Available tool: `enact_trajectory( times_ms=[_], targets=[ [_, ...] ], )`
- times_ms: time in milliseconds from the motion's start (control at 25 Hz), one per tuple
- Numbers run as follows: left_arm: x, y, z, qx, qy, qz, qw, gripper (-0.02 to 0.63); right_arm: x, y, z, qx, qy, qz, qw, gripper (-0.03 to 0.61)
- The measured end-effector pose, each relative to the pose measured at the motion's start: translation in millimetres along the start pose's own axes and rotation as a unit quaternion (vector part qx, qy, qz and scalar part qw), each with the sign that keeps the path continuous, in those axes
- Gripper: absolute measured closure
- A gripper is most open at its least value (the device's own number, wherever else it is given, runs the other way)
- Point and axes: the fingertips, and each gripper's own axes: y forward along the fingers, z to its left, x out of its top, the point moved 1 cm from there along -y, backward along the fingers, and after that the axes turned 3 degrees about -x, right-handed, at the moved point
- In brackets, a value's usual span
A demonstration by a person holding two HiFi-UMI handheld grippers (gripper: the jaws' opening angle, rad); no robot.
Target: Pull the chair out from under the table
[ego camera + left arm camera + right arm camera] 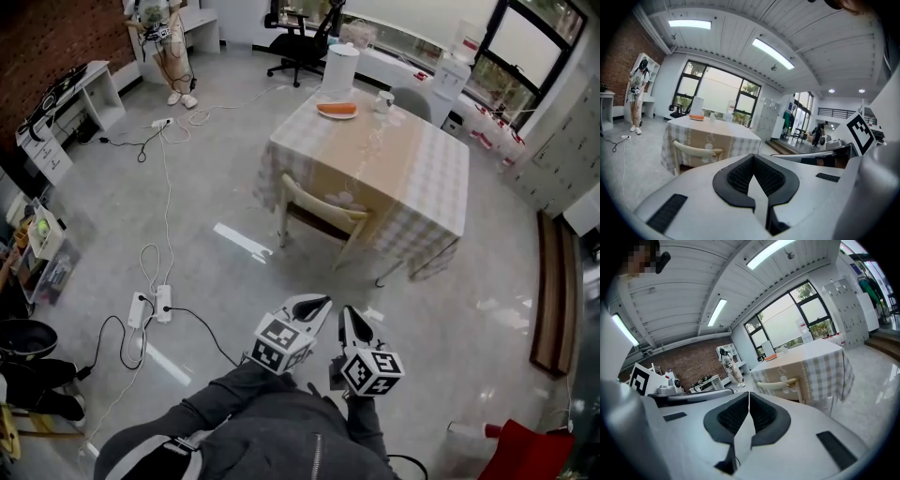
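A cream wooden chair (319,220) stands tucked against the near side of a table (412,159) draped in a checked cloth. Its curved backrest (696,151) shows in the left gripper view, and the same backrest (780,385) appears in the right gripper view. My left gripper (322,303) and right gripper (348,313) hang side by side over the floor, well short of the chair. Both are shut with nothing between the jaws. In each gripper view the dark pads (754,177) meet along one line.
A power strip (150,306) with cables lies on the floor to my left. A person (169,47) stands at the far left by white desks. An orange plate (337,110) and a white cylinder (339,70) sit on the table. A grey chair (412,100) stands behind it.
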Motion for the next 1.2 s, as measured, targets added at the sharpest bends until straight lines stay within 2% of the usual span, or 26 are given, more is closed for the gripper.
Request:
enact_trajectory(
  times_ms=[200, 520, 800, 960, 1200],
  targets=[
    [6, 8, 15, -0.005, -0.004, 0.000, 1.0000, 0.606, 4, 17, -1, -0.004, 0.001, 0.000, 1.000, 0.566],
    [-9, 6, 18, -0.010, -0.025, 0.018, 0.9995, 0.606, -6, 22, 5, 0.001, 0.010, 0.019, 1.000, 0.566],
    [-17, 1, 42, 0.021, -0.043, 0.017, 0.9987, 0.606, -16, 48, 15, 0.031, 0.004, 0.048, 0.998, 0.566],
    [-9, 6, 60, 0.041, -0.050, 0.008, 0.9979, 0.606, -7, 65, 19, 0.058, -0.003, 0.050, 0.997, 0.566],
    [-1, 26, 83, 0.051, -0.055, 0.011, 0.9971, 0.606, 3, 94, 6, 0.066, -0.003, 0.057, 0.996, 0.566]
  ],
)
